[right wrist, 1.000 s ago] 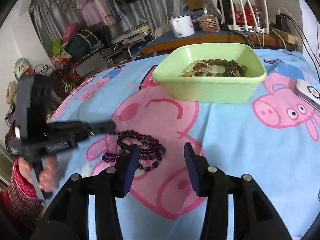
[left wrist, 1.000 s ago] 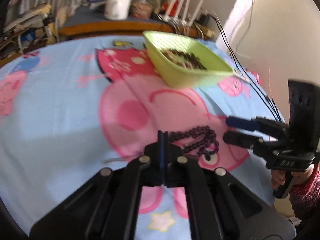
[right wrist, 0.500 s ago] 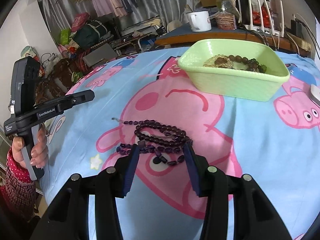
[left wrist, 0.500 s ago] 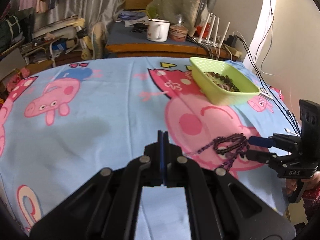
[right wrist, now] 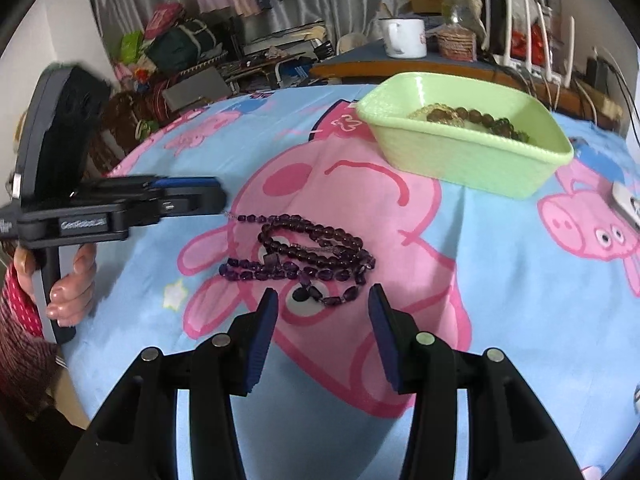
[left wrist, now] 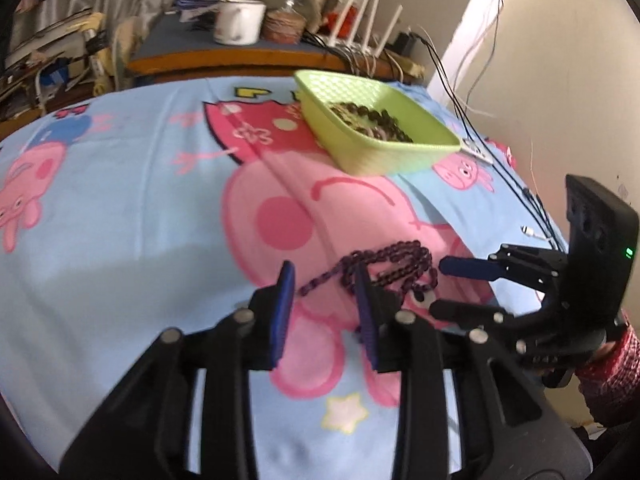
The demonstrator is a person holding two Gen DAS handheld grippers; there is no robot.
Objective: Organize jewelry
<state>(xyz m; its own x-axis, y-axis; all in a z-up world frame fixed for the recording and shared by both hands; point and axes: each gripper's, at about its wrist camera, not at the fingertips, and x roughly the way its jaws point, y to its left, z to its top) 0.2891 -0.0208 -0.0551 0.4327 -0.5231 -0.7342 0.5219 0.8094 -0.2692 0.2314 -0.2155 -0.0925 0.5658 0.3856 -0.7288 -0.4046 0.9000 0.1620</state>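
Observation:
A purple bead necklace (right wrist: 304, 254) lies coiled on the Peppa Pig sheet; it also shows in the left wrist view (left wrist: 394, 266). My right gripper (right wrist: 322, 312) is open and empty, its jaws just short of the necklace's near side. My left gripper (left wrist: 324, 286) is open and empty, its jaws at the necklace's thin end. In the right wrist view the left gripper (right wrist: 212, 200) comes in from the left, its tips next to the necklace's chain end. A light green basket (right wrist: 472, 152) farther back holds several bead bracelets (right wrist: 468, 114).
A white device (right wrist: 628, 204) lies on the sheet at the right edge. Cables (left wrist: 516, 184) run along the wall side. Behind the bed a wooden desk (left wrist: 240, 54) carries a white mug (left wrist: 238, 22) and a router. Clutter fills the far left.
My left gripper was shut and has opened, and it has moved forward to the necklace's thin end. My right gripper has opened wider and stays just short of the necklace.

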